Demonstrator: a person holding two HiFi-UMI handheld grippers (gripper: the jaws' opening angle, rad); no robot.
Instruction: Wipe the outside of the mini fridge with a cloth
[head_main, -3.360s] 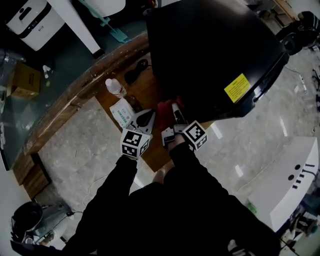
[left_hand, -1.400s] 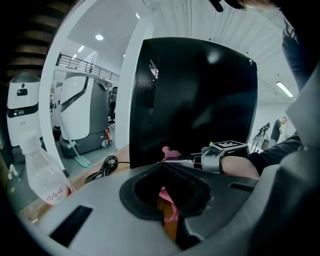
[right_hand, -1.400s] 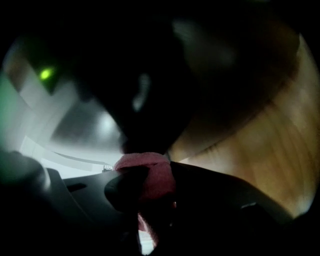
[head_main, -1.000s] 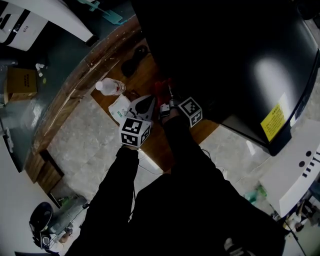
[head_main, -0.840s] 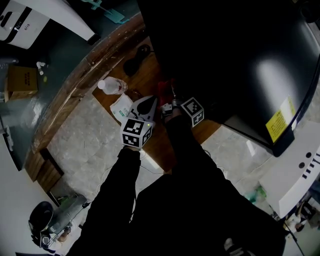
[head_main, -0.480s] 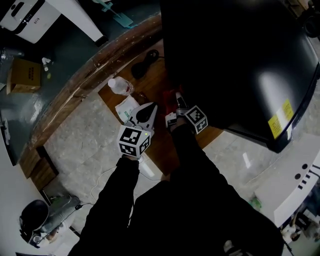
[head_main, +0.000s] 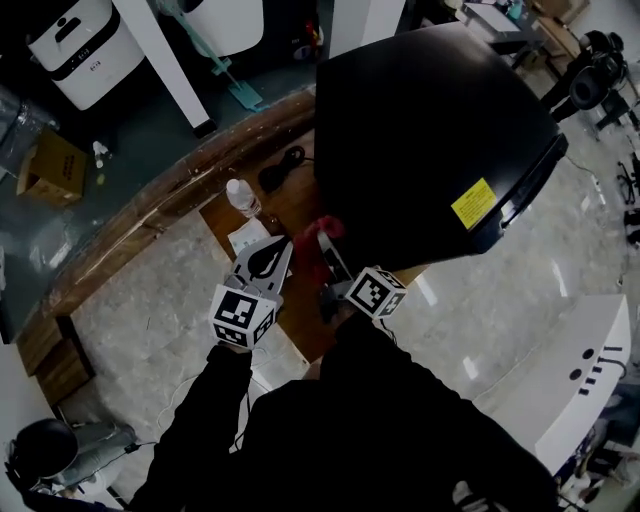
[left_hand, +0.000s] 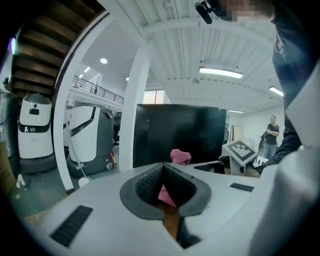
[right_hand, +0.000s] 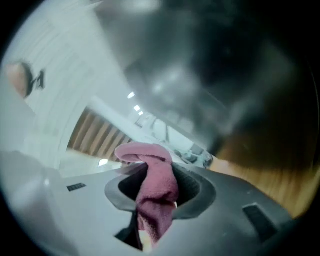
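The black mini fridge (head_main: 430, 150) stands on a wooden table (head_main: 290, 195) and carries a yellow label. My right gripper (head_main: 327, 250) is shut on a red-pink cloth (head_main: 322, 231), held at the fridge's near-left lower corner. In the right gripper view the cloth (right_hand: 156, 187) bunches out between the jaws, close to the glossy fridge wall (right_hand: 225, 60). To its left, my left gripper (head_main: 277, 250) is shut and holds nothing. The left gripper view shows its jaws meeting at the left gripper (left_hand: 163, 167), with the cloth (left_hand: 180, 156) and the fridge (left_hand: 180, 132) beyond.
A plastic bottle (head_main: 240, 197) and a white packet (head_main: 245, 238) lie on the table left of my left gripper. A black cable coil (head_main: 280, 170) sits by the fridge's left side. White machines (head_main: 85, 55) stand on the floor behind. A person (left_hand: 272, 135) stands far off.
The head view has swung, so the fridge's whole top now shows. My right gripper still holds the cloth by the fridge's near-left side. The left gripper stays shut beside it.
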